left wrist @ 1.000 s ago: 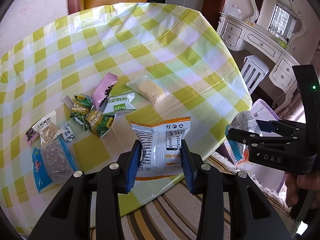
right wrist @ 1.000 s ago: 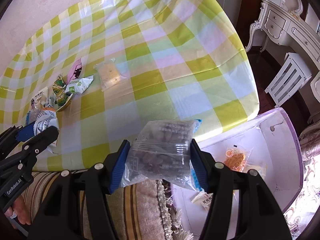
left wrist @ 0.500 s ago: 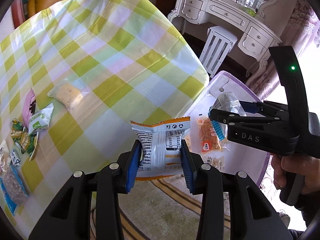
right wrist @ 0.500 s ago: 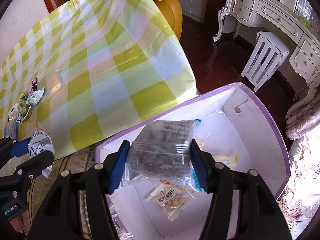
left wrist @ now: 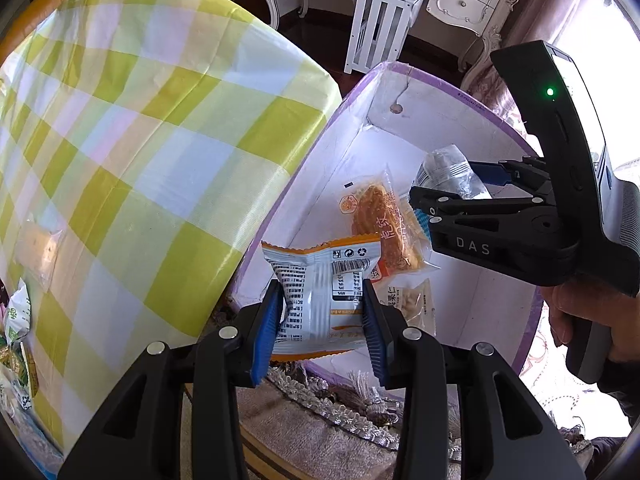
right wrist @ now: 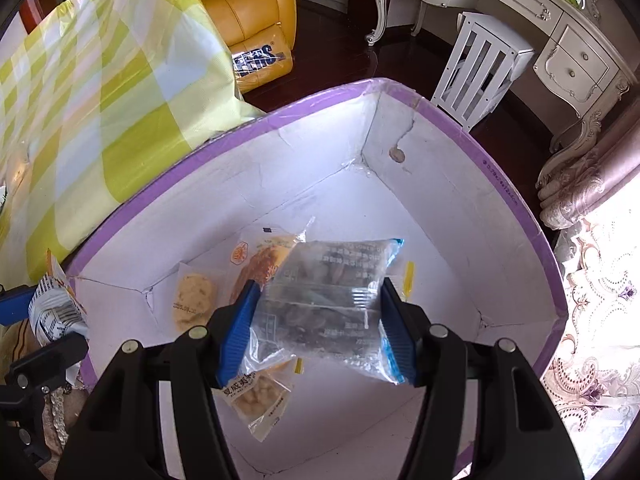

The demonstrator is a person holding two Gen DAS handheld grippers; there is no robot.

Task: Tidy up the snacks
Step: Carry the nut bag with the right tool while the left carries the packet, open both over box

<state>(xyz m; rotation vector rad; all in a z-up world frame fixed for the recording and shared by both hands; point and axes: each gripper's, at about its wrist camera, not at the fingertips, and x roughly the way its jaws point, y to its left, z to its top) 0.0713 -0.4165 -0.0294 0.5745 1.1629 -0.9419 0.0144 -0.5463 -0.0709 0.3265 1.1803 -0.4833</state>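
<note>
Left wrist: white-orange packet (left wrist: 320,300) is clamped by left gripper (left wrist: 320,336); clear packet (right wrist: 324,304) is pinched by right gripper (right wrist: 316,332) (over purple box (right wrist: 516,208))

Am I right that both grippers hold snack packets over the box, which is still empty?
Not empty. The right wrist view shows packets already lying in the box. Otherwise right: the left gripper and right gripper each hold a packet.

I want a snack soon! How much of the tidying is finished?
Some is done: a few packets already lie in the purple-rimmed box. Each gripper holds one more over it: left, orange-and-white packet; right, clear packet. Several snacks wait on the table.
</note>
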